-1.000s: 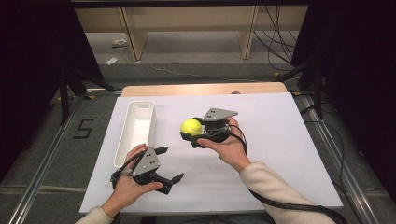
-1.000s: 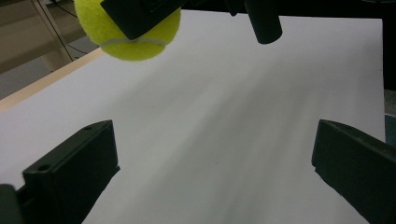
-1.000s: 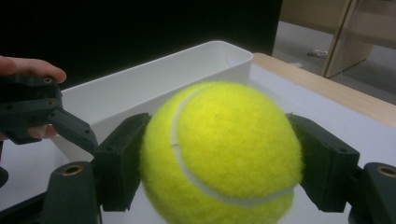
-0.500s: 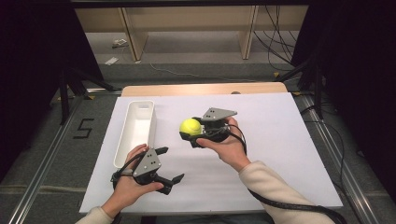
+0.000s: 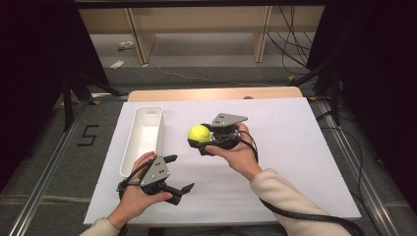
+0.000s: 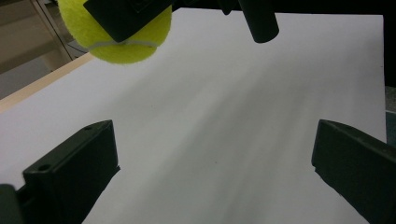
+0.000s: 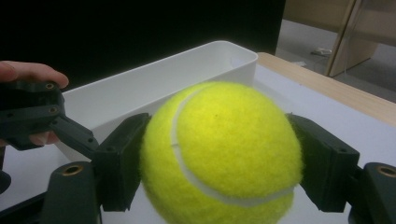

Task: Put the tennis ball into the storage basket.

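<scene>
A yellow tennis ball [image 5: 199, 132] [image 7: 219, 151] is held above the white table sheet, with my right gripper [image 5: 198, 140] [image 7: 217, 158] shut on it from both sides. The ball [image 6: 119, 39] also hangs at the top left of the left gripper view. A long white tray [image 5: 144, 137] [image 7: 154, 88] lies to the left of the ball, with nothing in it. My left gripper [image 5: 178, 173] [image 6: 215, 172] rests low near the front edge of the sheet, jaws wide open with only bare sheet between them.
The white sheet [image 5: 295, 147] covers most of the table, with a wooden strip [image 5: 211, 93] along the far edge. Dark curtains stand at both sides. Cables [image 5: 295, 216] trail from the right forearm over the front right of the sheet.
The right gripper with the ball has shifted very slightly; the left gripper has stayed in place.
</scene>
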The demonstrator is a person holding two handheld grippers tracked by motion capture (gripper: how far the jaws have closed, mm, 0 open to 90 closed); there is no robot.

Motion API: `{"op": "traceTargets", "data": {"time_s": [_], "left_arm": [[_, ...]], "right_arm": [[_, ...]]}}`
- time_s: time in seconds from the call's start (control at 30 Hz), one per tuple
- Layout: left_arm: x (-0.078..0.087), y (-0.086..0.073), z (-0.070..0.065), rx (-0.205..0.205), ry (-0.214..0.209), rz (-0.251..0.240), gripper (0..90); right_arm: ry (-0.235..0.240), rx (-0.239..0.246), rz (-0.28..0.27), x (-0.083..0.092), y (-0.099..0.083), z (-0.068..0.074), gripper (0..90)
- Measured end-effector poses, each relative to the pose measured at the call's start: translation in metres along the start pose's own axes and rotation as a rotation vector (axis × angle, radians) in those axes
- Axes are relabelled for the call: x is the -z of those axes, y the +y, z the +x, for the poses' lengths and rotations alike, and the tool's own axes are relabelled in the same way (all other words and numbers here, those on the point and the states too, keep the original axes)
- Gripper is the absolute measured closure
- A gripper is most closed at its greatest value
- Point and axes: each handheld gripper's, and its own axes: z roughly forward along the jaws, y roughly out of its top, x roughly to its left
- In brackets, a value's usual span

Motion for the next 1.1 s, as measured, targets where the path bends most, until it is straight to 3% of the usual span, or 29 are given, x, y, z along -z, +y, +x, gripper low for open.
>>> {"op": "traceTargets", "data": {"time_s": [0.83, 0.87, 0.9, 0.97, 1.1], "left_arm": [[0.001, 0.000, -0.002, 0.017, -0.015, 0.007, 0.0], [0.003, 0.001, 0.000, -0.019, 0.056, 0.005, 0.0], [0.003, 0.002, 0.002, -0.035, 0.057, 0.004, 0.0], [0.001, 0.003, 0.005, -0.090, 0.009, 0.005, 0.0], [0.002, 0.003, 0.004, -0.079, 0.010, 0.005, 0.0]], "right_arm": [[0.015, 0.009, 0.003, -0.012, 0.005, 0.005, 26.2], [0.015, 0.009, 0.003, -0.013, 0.005, 0.005, 26.2], [0.014, 0.008, 0.002, -0.014, 0.005, 0.005, 26.2], [0.017, 0.010, 0.004, -0.015, 0.005, 0.005, 26.2], [0.022, 0.015, 0.003, -0.017, 0.006, 0.007, 26.2]]}}
